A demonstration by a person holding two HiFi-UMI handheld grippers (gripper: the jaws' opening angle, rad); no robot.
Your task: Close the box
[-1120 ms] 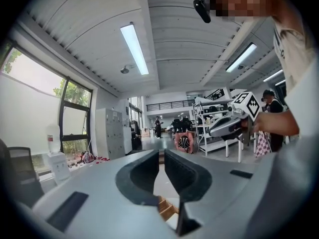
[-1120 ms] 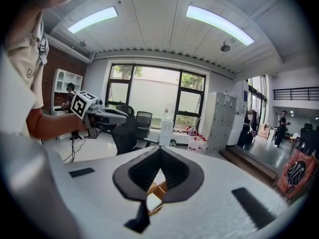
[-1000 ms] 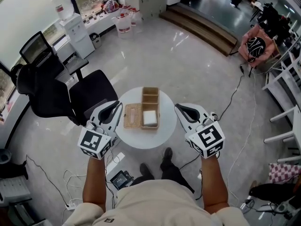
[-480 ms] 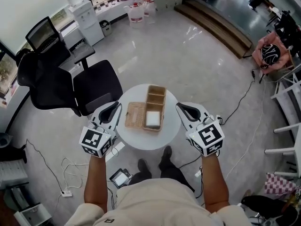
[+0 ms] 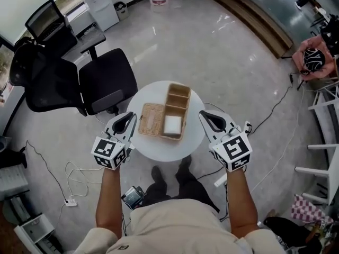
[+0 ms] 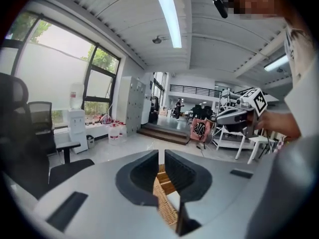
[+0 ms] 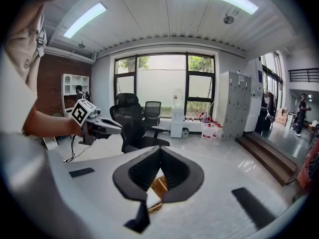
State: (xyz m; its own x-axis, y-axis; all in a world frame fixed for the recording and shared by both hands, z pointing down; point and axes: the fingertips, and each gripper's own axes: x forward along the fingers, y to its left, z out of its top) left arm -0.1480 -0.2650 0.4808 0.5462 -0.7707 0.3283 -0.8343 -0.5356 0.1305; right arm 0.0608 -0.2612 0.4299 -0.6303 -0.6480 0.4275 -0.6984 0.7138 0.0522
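The left gripper (image 5: 128, 116) had its jaws drawn together, with only a hairline slit between the pads and nothing in it, as the left gripper view showed (image 6: 161, 156). The right gripper (image 5: 204, 114) was likewise closed and empty, its pads meeting at the tips (image 7: 159, 151). Each was held by a hand at one side of the round white table (image 5: 164, 148), the left one's tips at the table's left edge and the right one's at its right edge, both pointing inward toward the middle. Neither touched anything on the tabletop. The box (image 5: 185, 110), a long woven tray split into compartments, lay open near the centre of the tabletop, reaching toward the far edge, with a white block (image 5: 172, 125) in its nearest compartment. Its flat woven lid (image 5: 150, 119) lay on the tabletop just beside the box's left wall, on the left gripper's side. A black office chair (image 5: 106, 86) stood on the floor off the table's far-left edge.
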